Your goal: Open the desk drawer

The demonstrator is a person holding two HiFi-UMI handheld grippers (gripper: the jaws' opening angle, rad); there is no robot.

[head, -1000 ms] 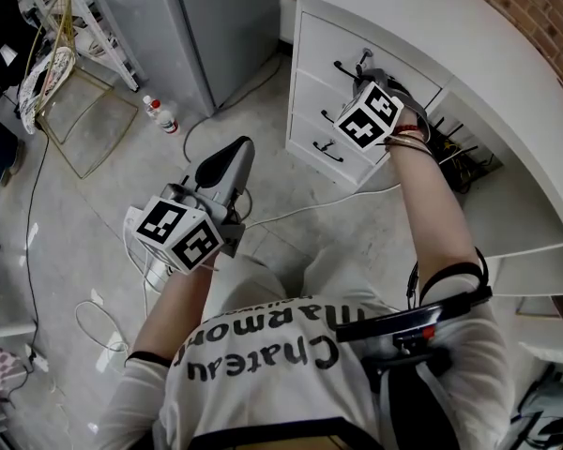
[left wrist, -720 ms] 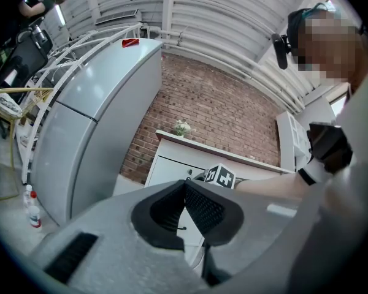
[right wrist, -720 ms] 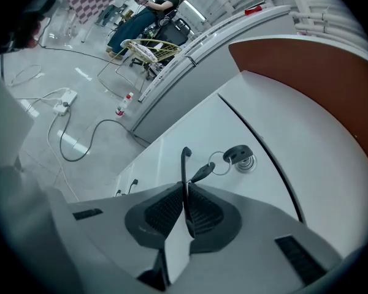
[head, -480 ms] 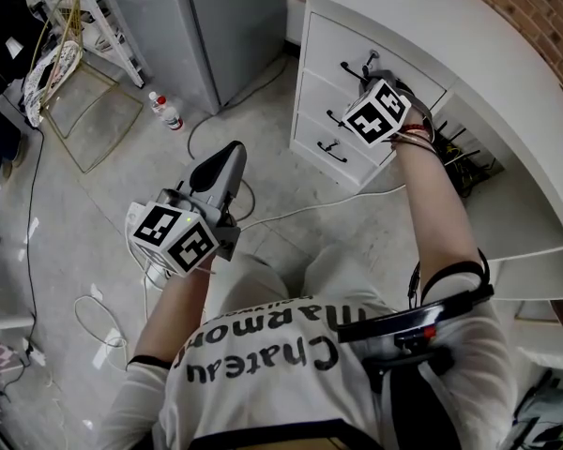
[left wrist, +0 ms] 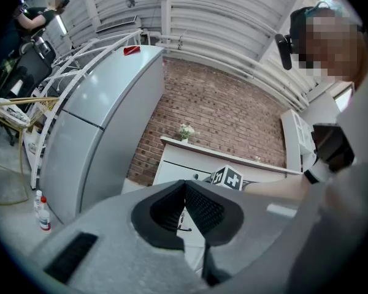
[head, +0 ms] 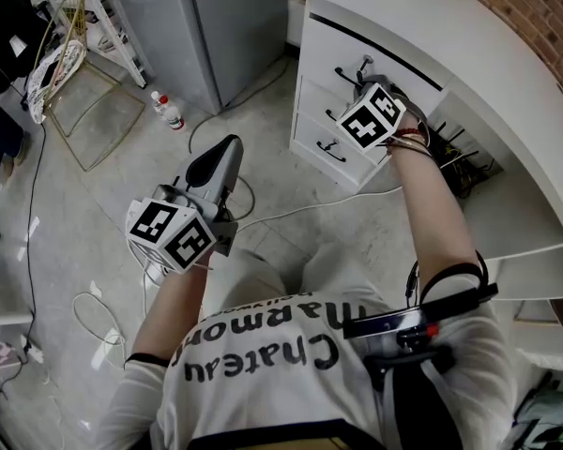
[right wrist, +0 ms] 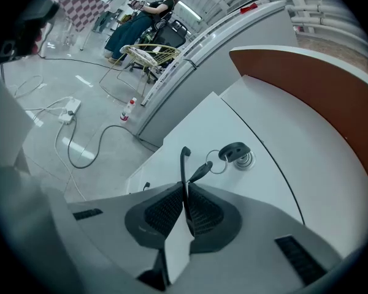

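Note:
The white desk (head: 479,59) has three drawers at its left end. The top drawer (head: 327,47) stands a little way out, with a dark gap along its upper edge. My right gripper (head: 363,75) is shut on this drawer's black handle (right wrist: 184,171), which runs up between the pads (right wrist: 202,212). A key on a ring (right wrist: 235,152) sits in the lock beside the handle. My left gripper (head: 223,154) hangs over the floor, far from the desk. Its jaws are shut in the left gripper view (left wrist: 185,196) with nothing between them.
Two lower drawers (head: 330,150) with black handles sit under the top one. A grey fridge (head: 183,22) stands left of the desk, with a small bottle (head: 169,112) at its foot. Cables (head: 291,212) and a power strip lie on the floor. A wire rack (head: 84,111) stands at far left.
The top drawer has slid out slightly, and a dark gap now shows at its upper edge. My right gripper came back with the handle. My left gripper barely shifted.

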